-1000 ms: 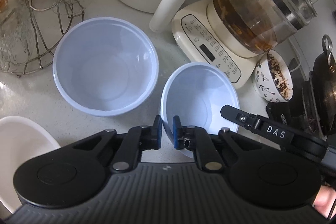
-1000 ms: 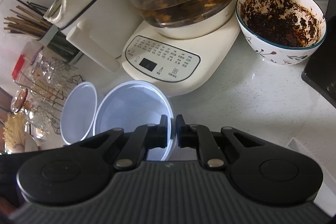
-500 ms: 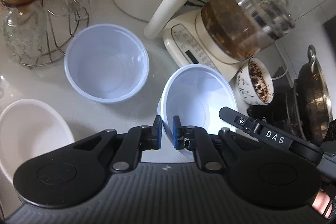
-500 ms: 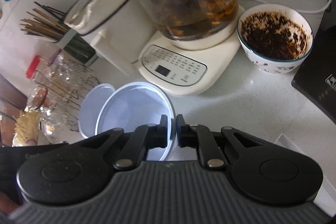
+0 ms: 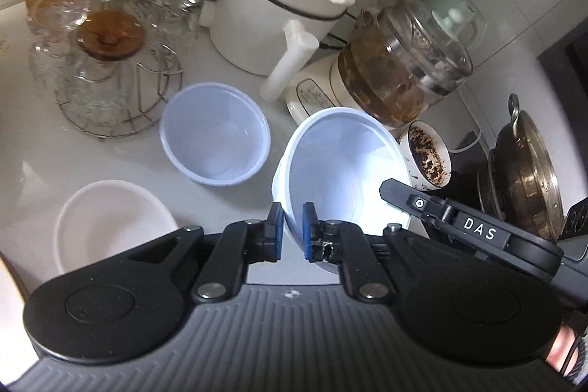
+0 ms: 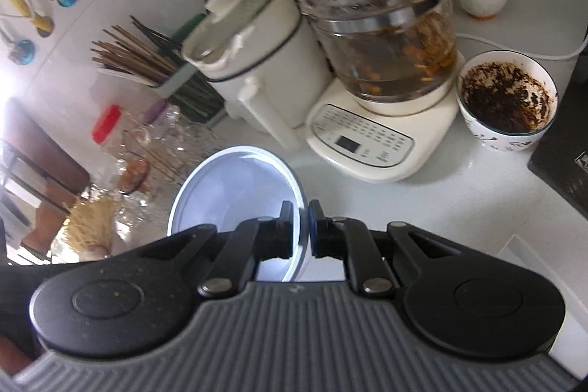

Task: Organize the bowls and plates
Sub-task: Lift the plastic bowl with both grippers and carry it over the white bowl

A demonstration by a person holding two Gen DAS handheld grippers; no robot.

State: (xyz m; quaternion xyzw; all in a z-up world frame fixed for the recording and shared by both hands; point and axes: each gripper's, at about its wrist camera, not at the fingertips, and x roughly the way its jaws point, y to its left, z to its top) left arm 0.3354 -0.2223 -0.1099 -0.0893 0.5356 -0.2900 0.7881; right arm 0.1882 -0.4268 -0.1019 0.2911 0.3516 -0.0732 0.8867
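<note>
A pale blue bowl (image 5: 341, 171) hangs tilted above the counter, held at two sides of its rim. My left gripper (image 5: 292, 230) is shut on the near rim, one blue pad inside and one outside. From the right, the right gripper's finger (image 5: 422, 202) reaches the same bowl's rim. In the right wrist view my right gripper (image 6: 300, 226) is shut on the edge of this bowl (image 6: 235, 193). A second pale blue bowl (image 5: 215, 138) stands empty on the counter to the left. A white bowl (image 5: 106, 226) sits nearer, at the lower left.
A wire rack of glasses (image 5: 106, 61) stands at the back left, and a white pot (image 5: 290, 10) behind the bowls. A glass kettle on its base (image 6: 378, 35) and a dirty patterned bowl (image 6: 507, 98) are at the right. A metal pan (image 5: 525, 171) sits at the far right.
Both grippers have risen with the held bowl. The counter and the things on it now look smaller and farther below. The grip on the rim is unchanged.
</note>
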